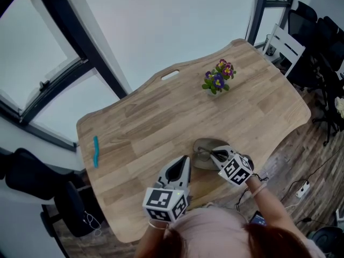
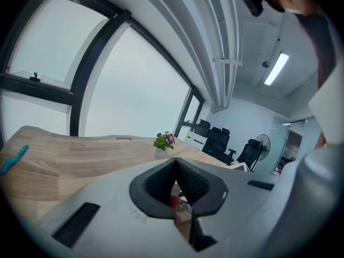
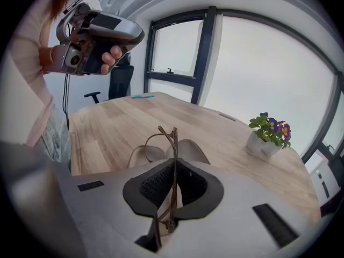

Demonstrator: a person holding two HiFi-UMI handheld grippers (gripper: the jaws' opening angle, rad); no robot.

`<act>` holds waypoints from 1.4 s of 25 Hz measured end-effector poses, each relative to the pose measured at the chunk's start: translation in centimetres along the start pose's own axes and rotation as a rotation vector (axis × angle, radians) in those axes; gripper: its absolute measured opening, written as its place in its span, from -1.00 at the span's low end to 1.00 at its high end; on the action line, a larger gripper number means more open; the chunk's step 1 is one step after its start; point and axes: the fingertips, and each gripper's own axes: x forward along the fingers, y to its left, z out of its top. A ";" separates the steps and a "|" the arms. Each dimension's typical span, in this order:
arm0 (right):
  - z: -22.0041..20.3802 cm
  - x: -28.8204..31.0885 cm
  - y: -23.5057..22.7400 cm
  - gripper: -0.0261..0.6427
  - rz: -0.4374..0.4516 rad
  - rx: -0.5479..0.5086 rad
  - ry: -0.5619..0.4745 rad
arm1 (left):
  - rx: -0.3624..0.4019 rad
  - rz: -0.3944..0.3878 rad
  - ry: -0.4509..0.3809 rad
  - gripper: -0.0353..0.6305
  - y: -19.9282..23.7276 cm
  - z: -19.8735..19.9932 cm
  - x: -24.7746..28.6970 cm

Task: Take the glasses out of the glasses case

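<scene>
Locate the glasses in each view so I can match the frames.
Head view: glasses low centre-right, held by the right tool over the glasses case.
Left gripper view: not clearly in it; at most a thin sliver low behind the jaws.
Right gripper view: glasses dead centre, clamped on edge between the jaws.
Shared landmark: potted flowers.

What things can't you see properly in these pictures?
- The glasses case: in the head view, the right gripper covers one end of it.
- The glasses: in the right gripper view they are edge-on and partly between the jaws, so the lenses can't be made out.
- The blue thing on the table: in the head view, it is too small to name.
</scene>
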 end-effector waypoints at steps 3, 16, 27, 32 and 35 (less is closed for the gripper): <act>0.5 -0.7 -0.2 -0.89 -0.013 0.018 -0.036 | 0.004 0.009 -0.009 -0.89 -0.1 0.1 -0.2; 3.3 -3.8 -0.6 -0.89 -0.027 0.134 -0.202 | 0.026 0.028 -0.053 -0.89 -1.3 1.0 -1.0; 6.3 -7.2 -1.8 -0.89 -0.090 0.266 -0.352 | 0.060 0.056 -0.083 -0.89 -1.3 1.9 -1.4; 7.5 -8.7 -1.9 -0.89 -0.110 0.290 -0.410 | 0.070 0.063 -0.096 -0.89 -1.4 2.4 -1.6; 8.3 -9.6 -2.1 -0.89 -0.125 0.305 -0.447 | 0.086 0.065 -0.097 -0.89 -1.6 2.5 -1.6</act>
